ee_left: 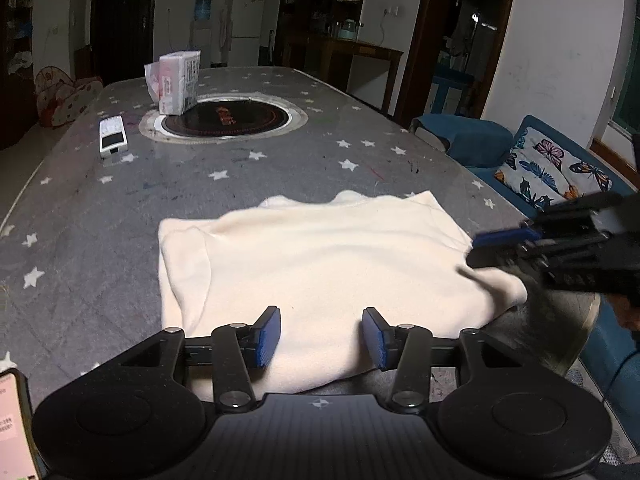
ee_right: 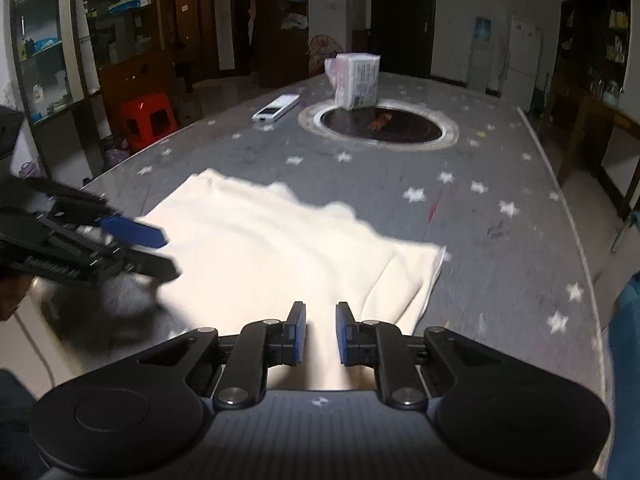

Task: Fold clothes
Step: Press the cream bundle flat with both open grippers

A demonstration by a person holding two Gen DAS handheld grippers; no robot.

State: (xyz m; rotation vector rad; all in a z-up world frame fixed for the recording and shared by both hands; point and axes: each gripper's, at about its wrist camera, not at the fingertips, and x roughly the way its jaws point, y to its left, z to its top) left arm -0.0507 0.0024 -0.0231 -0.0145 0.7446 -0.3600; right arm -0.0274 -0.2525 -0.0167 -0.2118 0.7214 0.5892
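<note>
I hold two hand-held grippers over a cream garment that lies partly folded at the near edge of the worktop, a long surface under a grey cover printed with white stars. From the left wrist view, the left hand-held gripper hangs above the near hem with its blue pads well apart and nothing between them but the cloth below. The garment's left side is folded inward in a narrow strip, and its far edge shows a soft collar line. At the right edge of that view, the right hand-held gripper comes in blurred at the garment's right corner.

From the right wrist view, the right hand-held gripper sits over the near edge of the cream garment, its pads a narrow gap apart; I cannot tell whether any cloth is caught between them. The left hand-held gripper appears at the left, blurred, jaws parted, over the garment's left edge.

Farther along the worktop, well apart from the garment, a round dark cooktop is set into the surface. A wrapped tissue pack stands at its far left rim, and a white remote lies to the left of it.
</note>
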